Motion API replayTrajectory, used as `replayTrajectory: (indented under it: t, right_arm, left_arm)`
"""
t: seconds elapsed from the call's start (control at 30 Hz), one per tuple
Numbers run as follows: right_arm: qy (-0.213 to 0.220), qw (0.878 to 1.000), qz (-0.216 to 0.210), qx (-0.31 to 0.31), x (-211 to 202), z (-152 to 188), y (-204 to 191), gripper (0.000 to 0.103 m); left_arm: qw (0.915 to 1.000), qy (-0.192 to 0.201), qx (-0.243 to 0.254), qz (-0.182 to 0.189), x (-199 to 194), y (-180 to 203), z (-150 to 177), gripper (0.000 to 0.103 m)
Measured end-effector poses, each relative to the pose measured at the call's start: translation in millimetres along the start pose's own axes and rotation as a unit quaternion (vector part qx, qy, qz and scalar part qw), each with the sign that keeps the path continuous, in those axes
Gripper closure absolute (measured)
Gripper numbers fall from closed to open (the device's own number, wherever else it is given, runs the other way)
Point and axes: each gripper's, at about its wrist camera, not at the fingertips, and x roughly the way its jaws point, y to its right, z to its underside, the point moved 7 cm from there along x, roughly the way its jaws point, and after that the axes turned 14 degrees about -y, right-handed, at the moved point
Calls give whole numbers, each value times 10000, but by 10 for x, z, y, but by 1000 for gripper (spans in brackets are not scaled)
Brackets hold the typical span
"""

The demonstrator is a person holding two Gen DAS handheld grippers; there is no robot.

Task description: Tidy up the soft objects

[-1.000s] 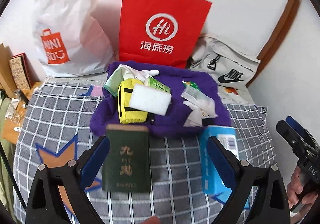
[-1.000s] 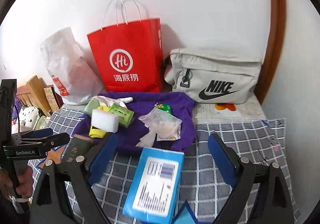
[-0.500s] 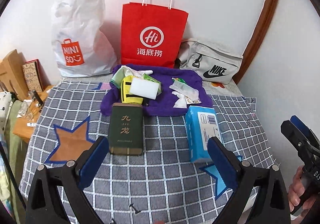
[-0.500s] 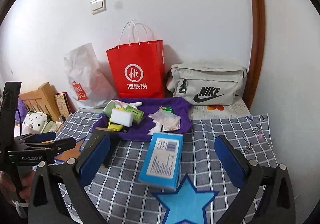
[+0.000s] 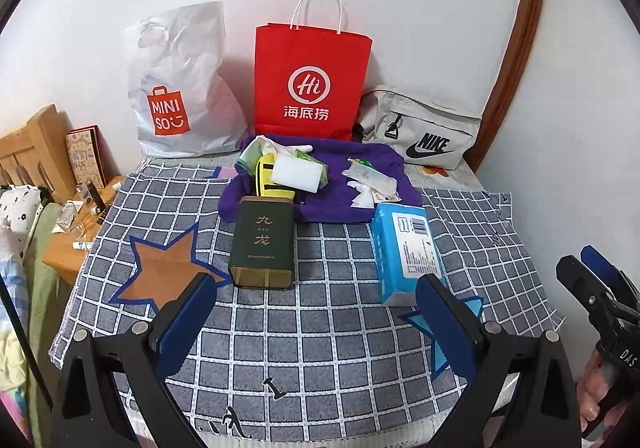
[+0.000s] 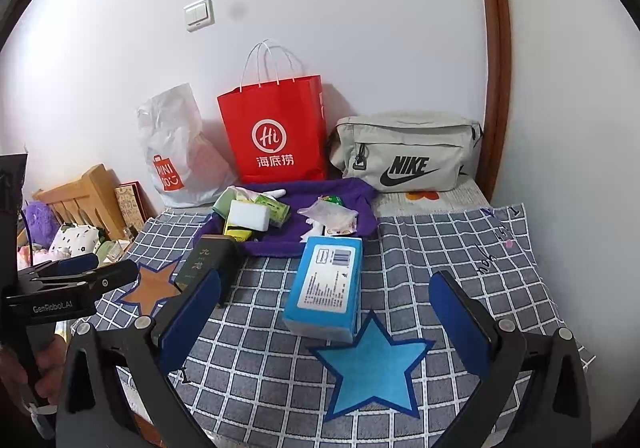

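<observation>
A purple cloth (image 5: 340, 204) (image 6: 360, 196) lies at the back of the checked table cover, holding a white sponge (image 5: 296, 175) (image 6: 248, 218), a yellow pouch (image 5: 268, 184), green packets (image 6: 276, 210) and a clear plastic bag (image 5: 370, 178) (image 6: 328, 214). A dark green tin (image 5: 262, 244) (image 6: 206, 262) and a blue tissue pack (image 5: 406, 248) (image 6: 326, 284) lie in front of it. My left gripper (image 5: 316, 312) is open and empty, short of the tin. My right gripper (image 6: 324, 312) is open and empty, short of the tissue pack.
A red paper bag (image 5: 310, 88), a white Miniso bag (image 5: 176, 88) and a grey Nike bag (image 5: 420, 132) stand against the wall. A wooden bedside stand (image 5: 76, 232) with small items is at the left. The wall and door frame are at the right.
Both grippers have pulled back and up from the table, so more of the checked cover shows. Both stay open and empty. The objects have not moved.
</observation>
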Motion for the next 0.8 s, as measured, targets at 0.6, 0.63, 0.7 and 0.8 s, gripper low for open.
replayTrajectory:
  t: [0.6,0.63,0.7,0.8]
  right_arm:
    - [108,9999,60,-99,-163,75,-42,1]
    - [114,9999,63,-107,-174,74,-47,1]
    - [120,9998,58,-121,-183,74,-56,1]
    - [125,9998,63,-131,-192,74,-70,1]
  left_arm:
    - [9999,84,-55,29,-81,-1,130,2]
    - [10000,79,-57,21,-81,-2,132,2]
    - [9999,72,-69,14,-86,-5,141,2]
    - [9999,72,-72,15,-90,-12,144,2]
